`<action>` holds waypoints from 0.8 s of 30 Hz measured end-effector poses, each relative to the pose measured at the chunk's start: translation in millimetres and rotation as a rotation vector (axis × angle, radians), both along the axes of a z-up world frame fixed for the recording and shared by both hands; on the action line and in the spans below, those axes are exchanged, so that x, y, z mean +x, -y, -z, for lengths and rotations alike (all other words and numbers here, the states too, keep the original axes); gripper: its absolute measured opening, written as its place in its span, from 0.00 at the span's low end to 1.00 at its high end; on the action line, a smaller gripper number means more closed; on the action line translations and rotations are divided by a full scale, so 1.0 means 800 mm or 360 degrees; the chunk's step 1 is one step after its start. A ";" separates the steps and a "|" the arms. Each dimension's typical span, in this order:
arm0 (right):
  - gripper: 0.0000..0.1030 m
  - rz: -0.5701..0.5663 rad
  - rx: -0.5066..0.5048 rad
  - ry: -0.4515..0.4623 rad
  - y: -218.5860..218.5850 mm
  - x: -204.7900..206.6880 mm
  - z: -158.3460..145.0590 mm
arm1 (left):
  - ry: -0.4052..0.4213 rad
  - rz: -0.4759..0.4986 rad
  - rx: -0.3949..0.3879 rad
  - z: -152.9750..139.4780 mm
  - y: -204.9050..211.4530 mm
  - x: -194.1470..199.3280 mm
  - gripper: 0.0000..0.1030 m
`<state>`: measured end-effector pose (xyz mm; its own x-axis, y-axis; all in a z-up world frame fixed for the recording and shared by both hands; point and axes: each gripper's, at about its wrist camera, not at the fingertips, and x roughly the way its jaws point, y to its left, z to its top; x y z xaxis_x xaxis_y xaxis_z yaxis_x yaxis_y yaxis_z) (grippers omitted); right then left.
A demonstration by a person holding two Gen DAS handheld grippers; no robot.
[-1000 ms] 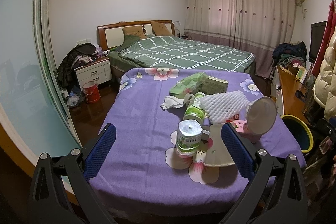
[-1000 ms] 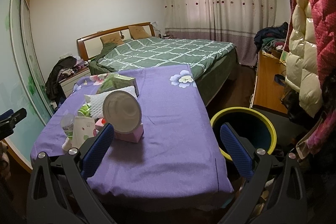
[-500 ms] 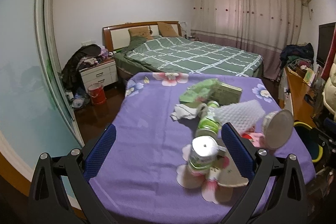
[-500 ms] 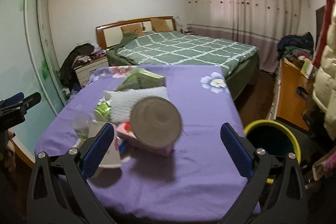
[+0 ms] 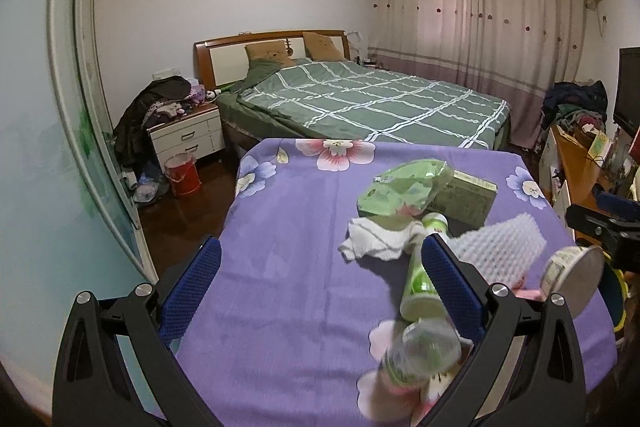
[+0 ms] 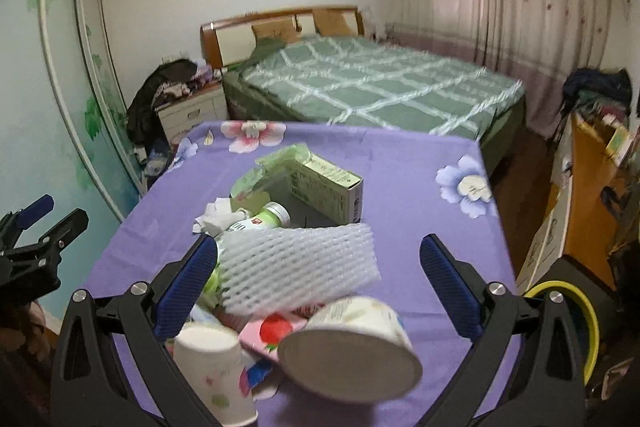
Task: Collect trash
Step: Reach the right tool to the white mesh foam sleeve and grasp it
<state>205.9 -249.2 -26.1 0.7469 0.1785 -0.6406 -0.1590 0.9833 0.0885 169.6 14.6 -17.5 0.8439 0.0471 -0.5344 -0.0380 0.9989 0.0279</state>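
Note:
A pile of trash lies on the purple flowered tablecloth [image 5: 280, 267]. In the left wrist view I see a crumpled white tissue [image 5: 376, 241], a green wrapper [image 5: 400, 193], a green box [image 5: 468, 197], a green bottle [image 5: 420, 267], a white foam net [image 5: 500, 247], a tipped paper bowl [image 5: 576, 273] and a clear bottle [image 5: 420, 355]. My left gripper [image 5: 320, 287] is open, left of the pile. My right gripper [image 6: 318, 287] is open above the foam net [image 6: 296, 267], the paper bowl [image 6: 352, 347] and a paper cup [image 6: 216, 371], holding nothing.
A yellow-rimmed bin [image 6: 580, 319] stands on the floor to the right of the table. Behind the table is a green bed [image 5: 360, 99], with a nightstand [image 5: 188, 135] and a red bucket [image 5: 184, 173] to its left. A wooden desk [image 6: 592, 195] lines the right wall.
Both grippers have come closer to the table. The right one swung left from the bin side to over the pile. In the left view the pile has slid to the right.

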 end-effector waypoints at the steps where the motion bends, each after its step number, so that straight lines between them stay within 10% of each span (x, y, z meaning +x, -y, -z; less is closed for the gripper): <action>1: 0.94 0.0008 0.0005 -0.0035 0.003 0.009 0.003 | -0.0005 0.0006 -0.0004 0.001 0.001 0.010 0.96; 19: 0.94 -0.0088 0.0010 -0.0519 0.003 0.098 0.066 | -0.0061 0.0075 -0.0052 0.034 0.021 0.082 0.96; 24: 0.67 -0.0136 -0.0014 -0.0579 -0.006 0.102 0.076 | -0.0066 0.0077 -0.0057 0.038 0.018 0.083 0.96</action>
<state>287.6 -244.2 -86.7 0.4528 0.2233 -0.8632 -0.2002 0.9689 0.1456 236.3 -0.1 -47.9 0.8217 -0.0130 -0.5697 0.0108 0.9999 -0.0072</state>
